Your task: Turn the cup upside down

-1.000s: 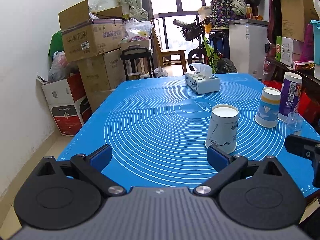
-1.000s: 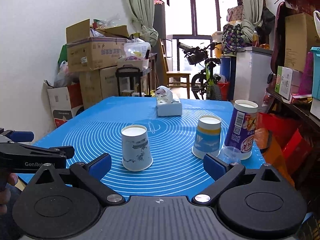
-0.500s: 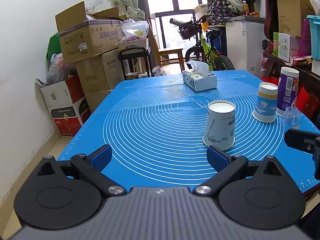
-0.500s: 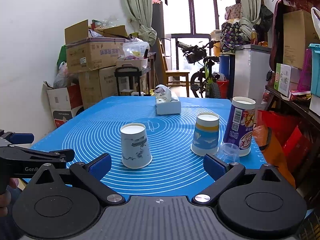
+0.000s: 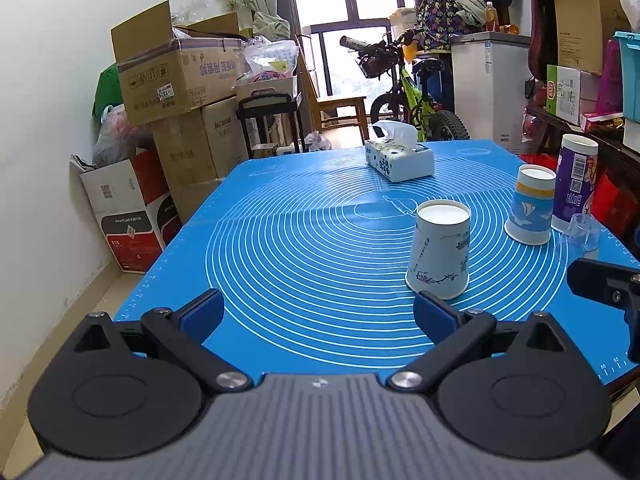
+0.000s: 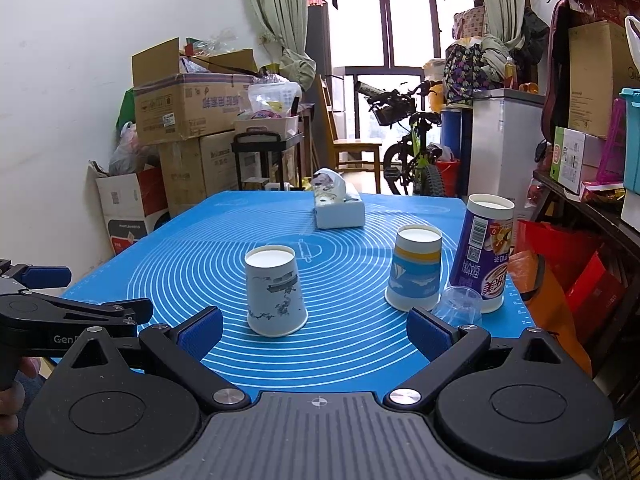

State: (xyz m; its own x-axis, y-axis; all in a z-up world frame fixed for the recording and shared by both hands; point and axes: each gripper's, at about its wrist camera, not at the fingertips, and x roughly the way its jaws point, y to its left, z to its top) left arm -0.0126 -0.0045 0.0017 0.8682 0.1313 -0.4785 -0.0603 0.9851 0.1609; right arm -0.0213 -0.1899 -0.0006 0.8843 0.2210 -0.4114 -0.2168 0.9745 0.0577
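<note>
With both your left gripper (image 5: 316,314) and right gripper (image 6: 314,332) spread wide and empty, the white paper cup (image 6: 275,291) at your right's 12 o'clock, rim-down, is light and crushable, so pinch mid-wall gently.
</note>
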